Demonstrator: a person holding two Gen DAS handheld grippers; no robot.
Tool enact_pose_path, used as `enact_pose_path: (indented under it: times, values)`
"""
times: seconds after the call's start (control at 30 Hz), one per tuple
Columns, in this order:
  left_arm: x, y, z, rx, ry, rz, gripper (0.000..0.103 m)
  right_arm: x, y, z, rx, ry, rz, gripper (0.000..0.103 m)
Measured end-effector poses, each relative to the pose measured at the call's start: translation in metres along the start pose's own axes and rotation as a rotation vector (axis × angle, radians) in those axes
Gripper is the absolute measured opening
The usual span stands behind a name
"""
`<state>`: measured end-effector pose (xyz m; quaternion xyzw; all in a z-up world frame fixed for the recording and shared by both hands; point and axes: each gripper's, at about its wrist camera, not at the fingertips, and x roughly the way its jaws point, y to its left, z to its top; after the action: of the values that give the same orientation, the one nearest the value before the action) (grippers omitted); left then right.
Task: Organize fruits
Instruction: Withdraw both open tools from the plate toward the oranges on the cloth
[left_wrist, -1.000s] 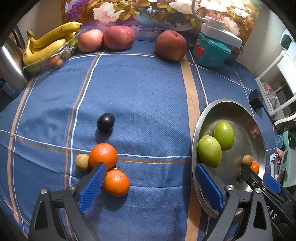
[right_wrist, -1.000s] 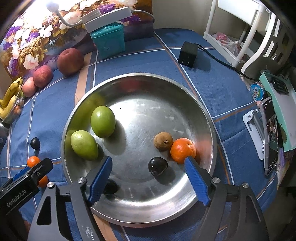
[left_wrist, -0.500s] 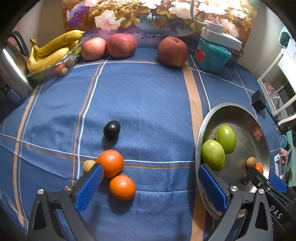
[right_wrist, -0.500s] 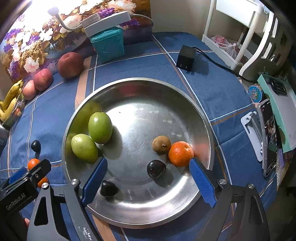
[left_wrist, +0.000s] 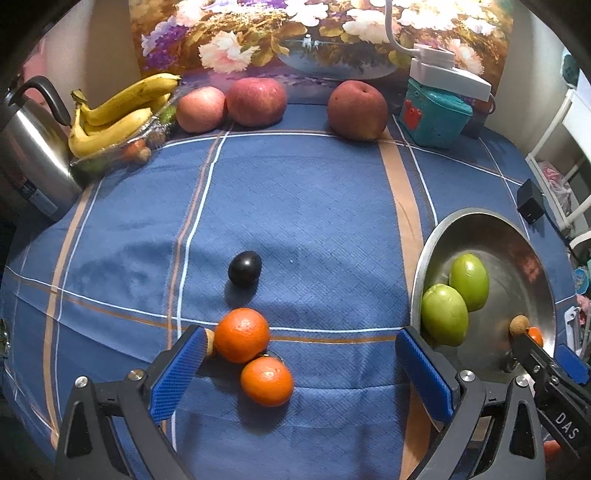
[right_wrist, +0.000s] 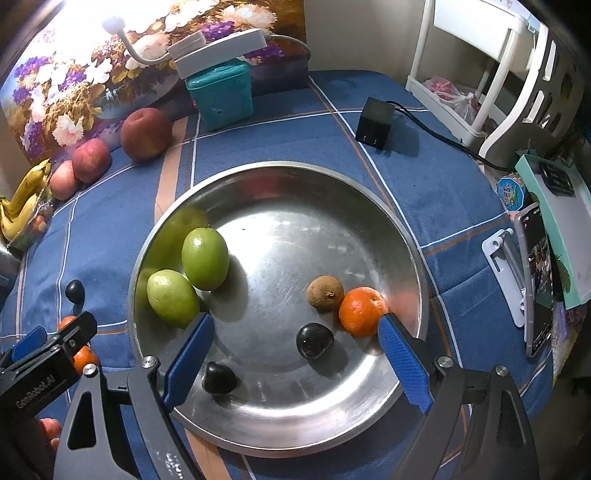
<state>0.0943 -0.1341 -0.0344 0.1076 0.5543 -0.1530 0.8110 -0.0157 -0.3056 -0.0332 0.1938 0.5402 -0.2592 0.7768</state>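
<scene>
Two oranges (left_wrist: 242, 335) (left_wrist: 266, 380), a dark plum (left_wrist: 244, 268) and a small brown fruit (left_wrist: 209, 341) lie on the blue cloth. My left gripper (left_wrist: 301, 365) is open and empty, raised above the oranges. A steel bowl (right_wrist: 369, 199) holds two green fruits (right_wrist: 205, 253) (right_wrist: 173, 297), a brown fruit (right_wrist: 325, 293), an orange (right_wrist: 362, 311) and two dark plums (right_wrist: 314, 340) (right_wrist: 218, 377). My right gripper (right_wrist: 295, 354) is open and empty above the bowl's near side. The bowl also shows in the left wrist view (left_wrist: 480, 221).
Three red apples (left_wrist: 356, 109), bananas in a clear tray (left_wrist: 122, 110), a steel kettle (left_wrist: 29, 155) and a teal box with a lamp (left_wrist: 436, 114) stand along the back. A black adapter (right_wrist: 373, 122), a phone on a stand (right_wrist: 535, 280) and a white rack (right_wrist: 491, 74) are at the right.
Both grippers have pulled back and up, so the fruits sit farther from the fingers. No fruit has moved. Both grippers stay open.
</scene>
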Motion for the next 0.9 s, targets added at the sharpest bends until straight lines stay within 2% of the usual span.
enact_pose_path:
  times: [0.2, 0.4, 0.57, 0.67, 0.8, 0.9]
  values:
    - [-0.006, 0.004, 0.0, 0.004, -0.037, 0.068, 0.103, -0.001, -0.001, -0.001, 0.003, -0.014, 0.011, 0.091]
    - [-0.013, 0.019, -0.004, -0.036, -0.06, 0.071, 0.103, -0.002, 0.006, 0.0, -0.026, -0.026, 0.022, 0.091]
    - [-0.021, 0.036, -0.009, -0.069, -0.083, 0.151, 0.103, 0.0, 0.016, -0.002, -0.046, -0.02, 0.045, 0.091]
    - [-0.023, 0.047, -0.011, -0.089, -0.076, 0.154, 0.103, -0.001, 0.024, -0.005, -0.075, -0.034, 0.046, 0.091]
    - [-0.027, 0.062, -0.016, -0.083, -0.06, 0.206, 0.103, -0.001, 0.038, -0.009, -0.113, -0.035, 0.052, 0.091]
    - [-0.028, 0.074, -0.02, -0.08, -0.053, 0.218, 0.103, -0.003, 0.051, -0.013, -0.145, -0.045, 0.067, 0.091]
